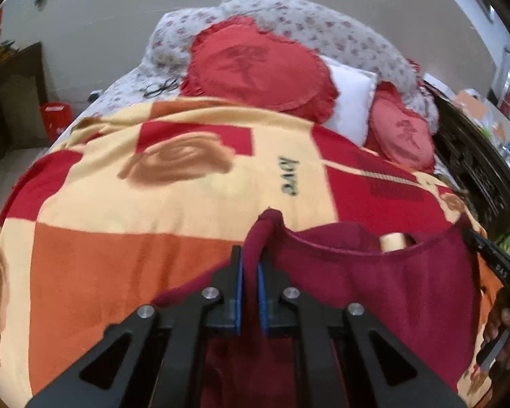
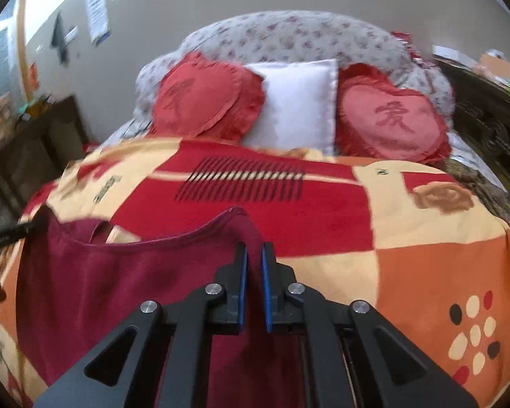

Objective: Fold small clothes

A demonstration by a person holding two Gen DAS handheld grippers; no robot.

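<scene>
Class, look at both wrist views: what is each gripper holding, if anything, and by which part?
Both hold the maroon garment: the left gripper and the right gripper each pinch a top corner beside the neckline.

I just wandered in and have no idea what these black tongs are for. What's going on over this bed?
A person is folding a small maroon top using two hand-held grippers. The left gripper pinches one shoulder and the right gripper pinches the other, so the neckline is stretched between them over the patterned blanket. No fold is made yet. Heart-shaped cushions sit at the head.
</scene>
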